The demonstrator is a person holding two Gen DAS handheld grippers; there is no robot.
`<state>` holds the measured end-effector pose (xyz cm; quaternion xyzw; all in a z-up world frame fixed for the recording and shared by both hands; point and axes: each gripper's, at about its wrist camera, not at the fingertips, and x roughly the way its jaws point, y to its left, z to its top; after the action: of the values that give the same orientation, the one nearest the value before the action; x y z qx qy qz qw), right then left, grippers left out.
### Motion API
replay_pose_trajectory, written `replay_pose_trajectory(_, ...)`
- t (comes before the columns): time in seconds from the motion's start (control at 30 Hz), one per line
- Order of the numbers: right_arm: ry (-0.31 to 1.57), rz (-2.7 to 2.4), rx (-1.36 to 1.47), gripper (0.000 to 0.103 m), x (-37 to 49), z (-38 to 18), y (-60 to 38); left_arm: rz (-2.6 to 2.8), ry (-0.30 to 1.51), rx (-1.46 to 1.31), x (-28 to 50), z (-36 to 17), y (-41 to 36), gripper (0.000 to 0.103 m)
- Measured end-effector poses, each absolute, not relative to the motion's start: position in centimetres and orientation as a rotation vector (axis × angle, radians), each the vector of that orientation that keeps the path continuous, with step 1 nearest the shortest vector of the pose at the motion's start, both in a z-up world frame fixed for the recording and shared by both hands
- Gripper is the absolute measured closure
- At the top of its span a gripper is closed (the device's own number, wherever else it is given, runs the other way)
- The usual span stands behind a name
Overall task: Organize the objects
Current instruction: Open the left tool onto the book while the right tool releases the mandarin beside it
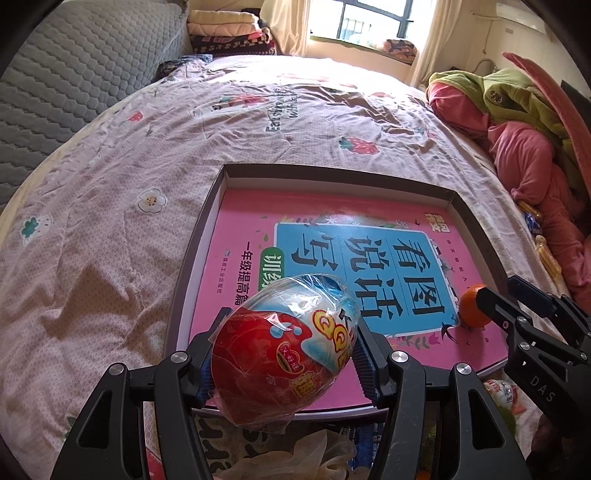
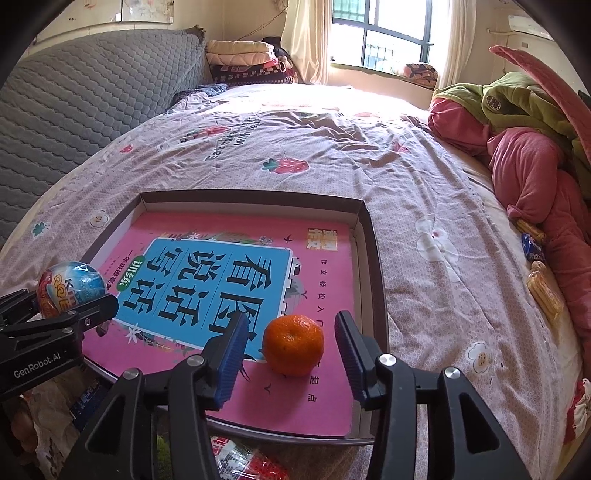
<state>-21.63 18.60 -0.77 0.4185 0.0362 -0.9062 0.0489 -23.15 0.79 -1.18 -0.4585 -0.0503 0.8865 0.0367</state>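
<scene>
Between my left claw's [image 1: 284, 363] two blue pads [image 1: 364, 363] sits one foil-wrapped egg [image 1: 280, 347], red at the near end, pale blue at the far end; both pads press its sides, so it is pinched and held above the near left corner of the box. One mesh sponge [image 1: 295, 458] shows just below that claw, at the frame's bottom edge.

My right claw [image 2: 291, 354] stands spread: one orange [image 2: 293, 345] rests between its two pads with a gap on each side, neither pad touching. The orange sits on the book's cover, near the box's near right corner.

One shallow dark-walled box [image 2: 373, 251] lies on the bed, holding one pink book [image 2: 321, 402] with a blue title panel, laid flat and filling most of the floor. Count inside the box: one book, one orange.

Just in front of the box's near edge lies one more red-and-white wrapped item [image 2: 243, 458], partly hidden by the right claw.

Further right, near the edge of the bedspread [image 2: 424, 206], I count two yellow wrapped snacks [image 2: 543, 291] and one blue packet [image 2: 532, 247] between them. Beyond them is one heap of pink and green bedding [image 2: 524, 162]. At the far end: one stack of folded blankets [image 2: 243, 59], one window [image 2: 380, 33], and one grey quilted headboard [image 2: 81, 92] along the left.
</scene>
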Motion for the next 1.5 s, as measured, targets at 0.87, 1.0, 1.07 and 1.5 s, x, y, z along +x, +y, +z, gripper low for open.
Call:
replay_pose_trajectory(0.87,0.109,-2.784,1.177,0.051,-19.9,1.5,18.7,2.759,-0.167,-1.325,-21.8,0.4,0.5,0.038)
replay_pose_trajectory(1.0,0.099,-2.795,1.162,0.051,-19.7,1.8,18.9,2.759,-0.188,-1.295,-21.5,1.0,0.4,0.033)
replay_pose_trajectory(1.07,0.096,-2.8,1.156,0.05,-19.5,2.0,19.0,2.764,-0.186,-1.284,-21.3,1.1,0.4,0.032)
replay_pose_trajectory(1.5,0.06,-2.814,1.09,0.04,-18.8,3.2,19.9,2.824,-0.278,-1.186,-20.0,2.7,-0.1,0.027)
